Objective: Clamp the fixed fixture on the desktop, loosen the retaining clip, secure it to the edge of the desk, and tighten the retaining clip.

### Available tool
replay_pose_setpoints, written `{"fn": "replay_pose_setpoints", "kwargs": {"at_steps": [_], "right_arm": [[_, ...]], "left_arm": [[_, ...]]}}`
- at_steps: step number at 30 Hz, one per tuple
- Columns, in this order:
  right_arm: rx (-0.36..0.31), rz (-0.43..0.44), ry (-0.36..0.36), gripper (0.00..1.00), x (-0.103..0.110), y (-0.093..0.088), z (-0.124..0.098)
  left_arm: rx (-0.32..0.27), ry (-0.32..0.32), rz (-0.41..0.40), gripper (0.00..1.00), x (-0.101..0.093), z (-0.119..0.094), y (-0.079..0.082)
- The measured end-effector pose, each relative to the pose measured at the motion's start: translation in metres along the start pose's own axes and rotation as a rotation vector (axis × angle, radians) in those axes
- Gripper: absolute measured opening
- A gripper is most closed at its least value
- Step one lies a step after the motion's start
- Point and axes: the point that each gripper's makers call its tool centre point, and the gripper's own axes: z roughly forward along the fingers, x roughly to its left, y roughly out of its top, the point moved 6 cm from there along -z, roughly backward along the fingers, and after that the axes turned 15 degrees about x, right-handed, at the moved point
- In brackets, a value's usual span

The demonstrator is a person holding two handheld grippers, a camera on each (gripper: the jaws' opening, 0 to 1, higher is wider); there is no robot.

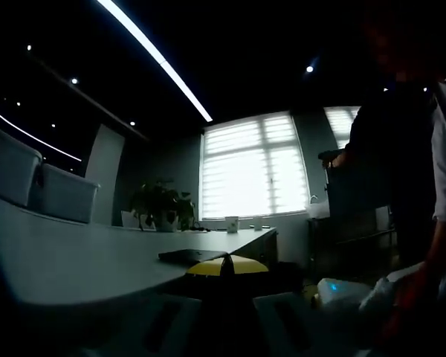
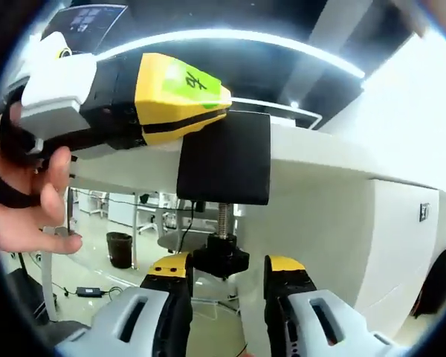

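Note:
The black clamp fixture (image 2: 224,158) sits on the edge of the white desk (image 2: 334,171). Its threaded screw hangs below, ending in a black knob (image 2: 220,262). In the left gripper view its flat top plate (image 1: 192,255) lies on the desktop (image 1: 74,260). My left gripper (image 1: 227,265) is shut on that plate, yellow tips together; it enters the right gripper view from the left as a yellow and black body (image 2: 180,95) reaching the clamp's top. My right gripper (image 2: 227,266) straddles the knob from below, left jaw against it, with a narrow gap at the right jaw.
A hand (image 2: 30,186) holds the left gripper's handle. On the far desktop stand a potted plant (image 1: 162,206) and a white cup (image 1: 232,223). Pale chairs (image 1: 63,195) line the desk's left side. A person (image 1: 409,163) stands at the right. Under the desk are a bin (image 2: 120,248) and open floor.

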Motion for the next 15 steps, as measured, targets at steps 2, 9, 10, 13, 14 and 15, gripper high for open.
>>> {"fn": "replay_pose_setpoints", "kwargs": {"at_steps": [2, 9, 10, 13, 14, 15], "right_arm": [[-0.006, 0.005, 0.006, 0.29, 0.0012, 0.0013, -0.0001], [-0.041, 0.004, 0.082, 0.27, 0.0, 0.0006, 0.002], [-0.046, 0.0, 0.097, 0.27, -0.0006, -0.0004, 0.0007], [-0.054, 0.0, 0.147, 0.27, -0.0008, -0.0027, 0.0054], [-0.056, 0.004, 0.168, 0.27, -0.0015, -0.0029, 0.0061], [-0.06, 0.002, 0.19, 0.27, -0.0014, -0.003, 0.0069]], "left_arm": [[-0.001, 0.0, 0.0, 0.01, -0.0002, 0.0001, 0.0], [-0.002, 0.0, 0.001, 0.01, -0.0005, 0.0001, 0.0001], [-0.004, -0.001, -0.001, 0.01, -0.0005, 0.0001, 0.0001], [-0.003, 0.0, -0.002, 0.01, -0.0004, 0.0001, 0.0], [-0.003, 0.0, -0.003, 0.01, -0.0004, 0.0002, 0.0], [-0.003, 0.0, -0.003, 0.01, -0.0003, 0.0002, 0.0]]}}
